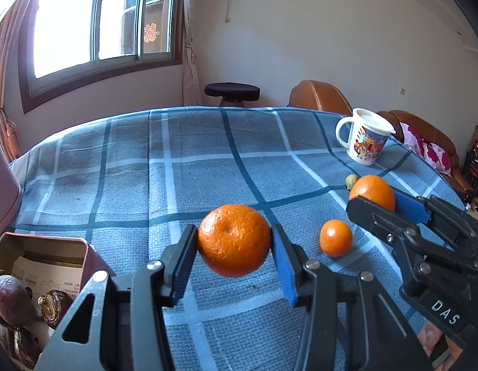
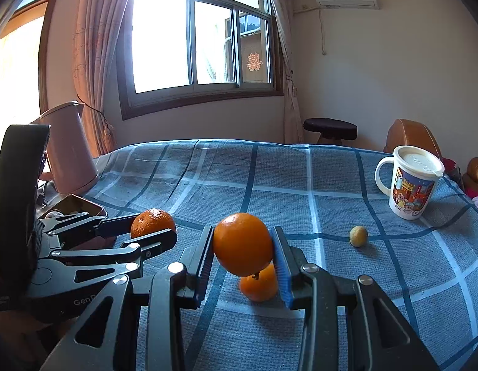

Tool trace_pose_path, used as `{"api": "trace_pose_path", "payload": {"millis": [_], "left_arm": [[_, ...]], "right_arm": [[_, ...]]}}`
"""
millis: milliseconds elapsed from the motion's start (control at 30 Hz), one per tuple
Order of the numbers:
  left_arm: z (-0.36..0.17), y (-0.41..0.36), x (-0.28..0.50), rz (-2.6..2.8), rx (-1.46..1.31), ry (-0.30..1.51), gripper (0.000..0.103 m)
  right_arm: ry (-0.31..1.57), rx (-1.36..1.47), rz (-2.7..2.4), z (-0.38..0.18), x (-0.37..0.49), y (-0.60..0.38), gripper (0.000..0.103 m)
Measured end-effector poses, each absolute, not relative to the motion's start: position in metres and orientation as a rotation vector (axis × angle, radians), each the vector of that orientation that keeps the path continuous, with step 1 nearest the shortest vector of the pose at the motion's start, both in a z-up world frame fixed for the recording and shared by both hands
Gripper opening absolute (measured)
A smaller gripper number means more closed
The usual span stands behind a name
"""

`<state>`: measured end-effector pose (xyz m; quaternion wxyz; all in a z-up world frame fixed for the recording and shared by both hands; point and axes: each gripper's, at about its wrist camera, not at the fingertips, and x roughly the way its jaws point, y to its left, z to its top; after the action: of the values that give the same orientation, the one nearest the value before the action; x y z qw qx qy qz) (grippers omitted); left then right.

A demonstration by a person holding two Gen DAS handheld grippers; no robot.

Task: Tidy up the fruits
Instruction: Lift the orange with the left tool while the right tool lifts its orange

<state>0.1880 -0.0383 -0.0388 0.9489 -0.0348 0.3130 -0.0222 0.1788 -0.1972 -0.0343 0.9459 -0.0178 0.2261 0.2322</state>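
Observation:
My left gripper [image 1: 234, 244] is shut on a mandarin [image 1: 234, 240] and holds it above the blue checked cloth. In the right wrist view this gripper [image 2: 152, 230] shows at the left with the same mandarin [image 2: 152, 221]. My right gripper [image 2: 242, 255] is shut on a second orange [image 2: 242, 247], lifted off the cloth; it shows in the left wrist view [image 1: 375, 199] with its orange [image 1: 372, 191]. A small orange [image 1: 335, 237] lies on the cloth, partly hidden under the held orange in the right wrist view [image 2: 259, 286]. A small yellowish fruit [image 2: 358, 236] lies further right.
A metal tin [image 1: 47, 256] with dark fruits stands at the front left of the table. A white cartoon mug [image 2: 409, 182] with a lid stands at the right. A pink kettle [image 2: 67, 148] stands at the far left. Brown sofa beyond the table's right edge.

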Motion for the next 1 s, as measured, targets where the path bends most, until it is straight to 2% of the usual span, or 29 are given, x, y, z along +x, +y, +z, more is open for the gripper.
{"api": "trace_pose_path", "payload": {"millis": [1000], "left_arm": [[-0.027, -0.045, 0.163, 0.006, -0.019, 0.512, 0.050]], "right_arm": [[0.367, -0.042, 0.475, -0.028, 0.163, -0.199, 0.038]]}}
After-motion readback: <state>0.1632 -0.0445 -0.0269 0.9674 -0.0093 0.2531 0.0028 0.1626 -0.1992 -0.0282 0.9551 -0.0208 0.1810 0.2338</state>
